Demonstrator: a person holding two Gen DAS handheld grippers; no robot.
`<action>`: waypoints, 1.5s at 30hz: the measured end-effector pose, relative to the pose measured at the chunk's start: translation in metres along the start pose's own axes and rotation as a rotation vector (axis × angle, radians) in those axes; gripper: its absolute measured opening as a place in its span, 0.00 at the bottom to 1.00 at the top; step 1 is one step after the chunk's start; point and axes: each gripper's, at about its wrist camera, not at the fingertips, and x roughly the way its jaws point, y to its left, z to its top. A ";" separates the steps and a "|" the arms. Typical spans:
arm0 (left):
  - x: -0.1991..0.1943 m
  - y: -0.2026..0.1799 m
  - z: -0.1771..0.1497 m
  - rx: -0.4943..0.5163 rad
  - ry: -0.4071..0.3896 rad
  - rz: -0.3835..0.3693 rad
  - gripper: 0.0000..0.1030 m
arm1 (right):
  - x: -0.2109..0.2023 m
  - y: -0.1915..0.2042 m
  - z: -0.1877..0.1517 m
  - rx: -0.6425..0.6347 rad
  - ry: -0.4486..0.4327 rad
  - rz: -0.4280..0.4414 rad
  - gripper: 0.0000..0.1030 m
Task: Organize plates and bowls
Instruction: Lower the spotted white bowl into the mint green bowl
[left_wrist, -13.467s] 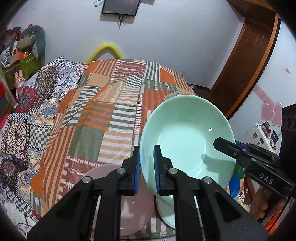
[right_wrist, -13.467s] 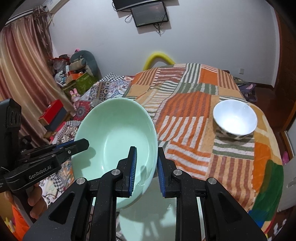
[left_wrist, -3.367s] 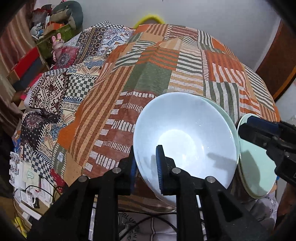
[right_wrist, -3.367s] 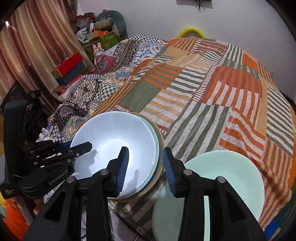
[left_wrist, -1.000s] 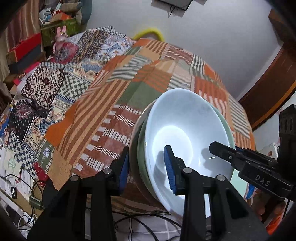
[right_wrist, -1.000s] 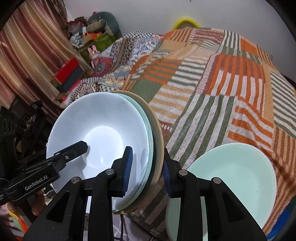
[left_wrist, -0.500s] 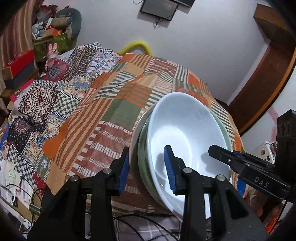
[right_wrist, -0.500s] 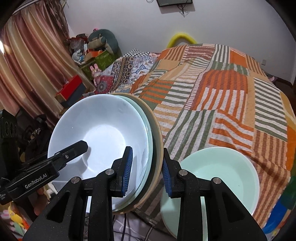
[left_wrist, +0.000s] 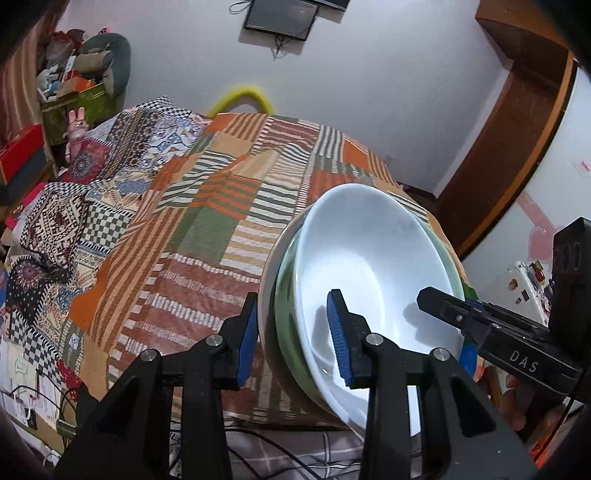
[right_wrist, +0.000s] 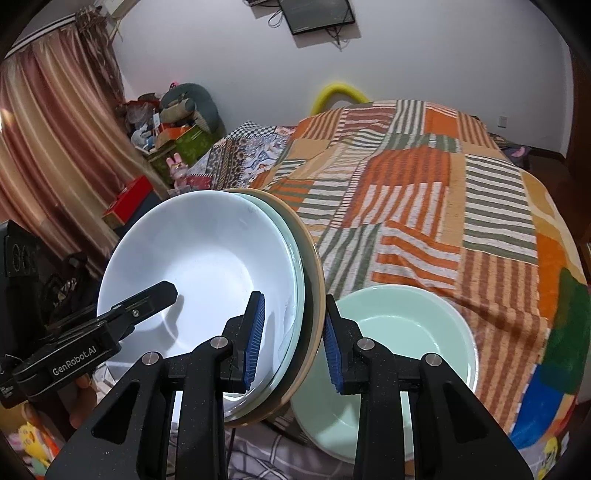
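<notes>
A stack of dishes hangs tilted above the near edge of the bed: a white bowl on top, a green dish under it and a tan plate at the bottom. My left gripper is shut on the stack's left rim. My right gripper is shut on its right rim, and it also shows in the left wrist view. A pale green bowl lies on the bed just right of the stack.
The patchwork bedspread stretches away behind the stack. Boxes and soft toys pile up at the far left beside a curtain. A yellow hoop stands behind the bed. Cables hang below the near edge.
Both grippers have risen with the stack held between them. The stack now sits higher above the bed, and more of the wall and its screen shows.
</notes>
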 end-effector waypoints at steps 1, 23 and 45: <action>0.001 -0.004 0.000 0.009 0.002 -0.005 0.35 | -0.003 -0.003 -0.001 0.007 -0.004 -0.003 0.27; 0.051 -0.062 -0.009 0.118 0.111 -0.060 0.35 | -0.032 -0.055 -0.019 0.119 -0.023 -0.088 0.27; 0.117 -0.071 -0.026 0.142 0.277 -0.045 0.35 | -0.009 -0.086 -0.039 0.204 0.082 -0.118 0.27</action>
